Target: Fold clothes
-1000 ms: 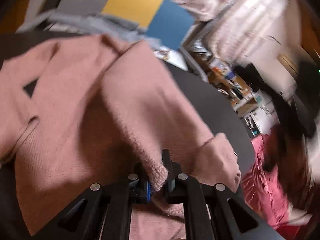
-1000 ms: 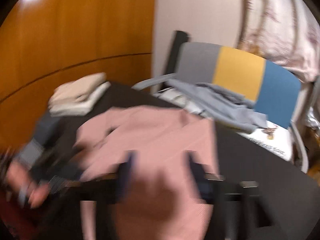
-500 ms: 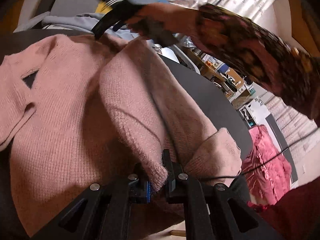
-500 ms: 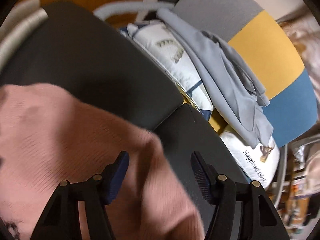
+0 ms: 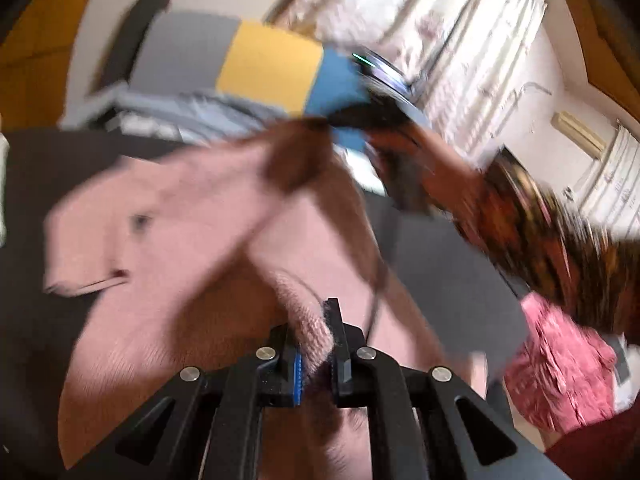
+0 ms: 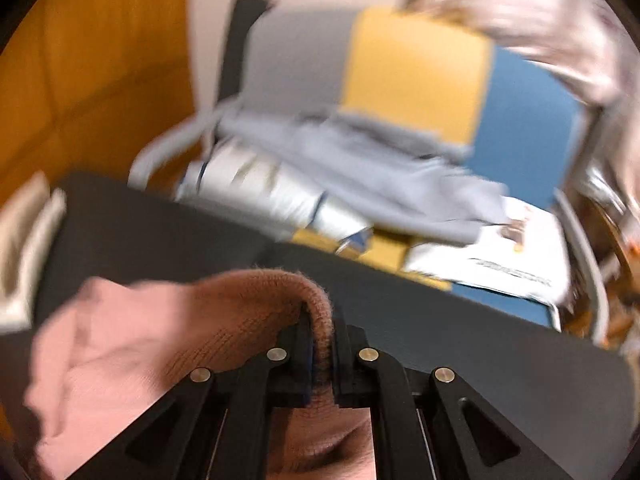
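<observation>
Both views are motion-blurred. The pink sweater [image 5: 192, 216] lies on the dark table [image 6: 460, 344], its edges pinched by the left gripper [image 5: 316, 344] and right gripper [image 6: 322, 344]. Print on the white cushion [image 6: 516, 256] is unreadable.

The sweater [image 5: 192, 216] lies on the table [image 6: 160, 232], with the chair [image 6: 420, 80] behind it.

No text can be read. A line of dark print is seen on a white cushion [image 6: 516, 256], up and right of the right claw, but it is blurred beyond reading.
</observation>
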The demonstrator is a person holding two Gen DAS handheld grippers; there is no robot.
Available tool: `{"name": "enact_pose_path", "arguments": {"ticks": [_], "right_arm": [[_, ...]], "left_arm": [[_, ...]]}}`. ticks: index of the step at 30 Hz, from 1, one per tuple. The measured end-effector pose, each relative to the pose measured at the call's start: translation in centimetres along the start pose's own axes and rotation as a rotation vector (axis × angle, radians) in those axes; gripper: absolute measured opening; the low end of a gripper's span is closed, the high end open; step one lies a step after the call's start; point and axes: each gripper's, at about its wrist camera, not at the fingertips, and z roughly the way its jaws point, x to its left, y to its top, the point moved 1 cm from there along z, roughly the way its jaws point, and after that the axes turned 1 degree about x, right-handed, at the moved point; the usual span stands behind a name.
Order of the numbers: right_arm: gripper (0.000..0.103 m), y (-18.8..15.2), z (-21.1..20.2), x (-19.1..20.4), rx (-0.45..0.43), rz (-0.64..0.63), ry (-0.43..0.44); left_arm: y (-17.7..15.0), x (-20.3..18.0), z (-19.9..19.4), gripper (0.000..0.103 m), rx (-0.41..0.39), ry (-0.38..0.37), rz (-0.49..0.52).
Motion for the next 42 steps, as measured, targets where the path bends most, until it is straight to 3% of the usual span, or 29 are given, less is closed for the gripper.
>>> {"name": "enact_pose_path", "arguments": {"ticks": [7, 9, 12, 14, 16, 18, 20, 21, 24, 28, 31, 33, 34, 37, 39, 40, 42], "right_arm": [[0.006, -3.5, -16.6, -8.0, -0.269, 0.229, -0.02], [0.0, -5.2, -22.0, -9.1, -0.363, 0.246, -0.036], [0.0, -6.4, -28.0, -8.8, -0.47, 0.212, -0.085], [0.0, -7.1, -31.2, -8.4, -0.507, 0.174, -0.123], [0.001, -8.0, -29.9, -8.5, -0.39, 0.151, -0.095], [0.01, -9.5, -27.2, -9.0, -0.244, 0.164, -0.068], [0.062, -12.1, -23.1, -10.0, -0.062, 0.227, -0.051], [0.064, -13.7, -20.9, -10.4, 0.008, 0.254, -0.043], [0.064, -16.9, -16.4, -10.9, 0.119, 0.209, -0.073], [0.061, -18.6, -14.8, -11.6, 0.172, 0.042, -0.091], [0.062, -20.4, -14.5, -13.1, 0.243, 0.014, 0.009], [0.064, -21.0, -14.1, -15.0, 0.257, 0.205, 0.1], [0.072, -21.2, -13.9, -16.0, 0.264, 0.302, 0.146], [0.075, -21.3, -11.4, -18.0, 0.279, 0.474, 0.118], [0.075, -21.0, -9.2, -18.6, 0.318, 0.54, 0.15], [0.074, -21.0, -8.1, -18.5, 0.337, 0.562, 0.193], [0.058, -21.0, -6.1, -17.9, 0.377, 0.583, 0.239]], "left_arm": [[6.4, -0.3, -7.0, 0.003, -0.289, 0.071, 0.046], [8.2, -0.4, -8.6, 0.003, -0.341, 0.067, 0.075], [9.6, -0.4, -7.7, 0.003, -0.273, 0.057, 0.147], [8.8, -0.5, -5.0, 0.016, -0.181, 0.055, 0.161], [7.0, -0.3, -1.4, 0.02, -0.045, 0.036, 0.128], [4.3, 0.3, 2.3, 0.02, 0.096, 0.021, 0.075], [1.3, 0.9, 5.2, 0.02, 0.224, 0.066, 0.051], [0.2, 1.1, 6.3, 0.02, 0.269, 0.1, 0.051], [-1.4, 1.6, 6.9, 0.02, 0.291, 0.233, 0.096], [-0.6, 2.3, 6.1, 0.027, 0.263, 0.27, 0.095], [0.1, 3.6, 6.1, 0.028, 0.254, 0.323, 0.042], [0.3, 4.6, 6.8, 0.028, 0.291, 0.273, -0.046], [0.1, 4.7, 7.5, 0.028, 0.324, 0.251, -0.064], [-0.9, 3.7, 9.5, 0.029, 0.408, 0.248, -0.006], [-1.8, 2.7, 10.3, 0.038, 0.426, 0.297, 0.102], [-2.2, 2.4, 10.5, 0.047, 0.426, 0.329, 0.158], [-2.4, 3.4, 10.4, 0.062, 0.416, 0.35, 0.134]]}}
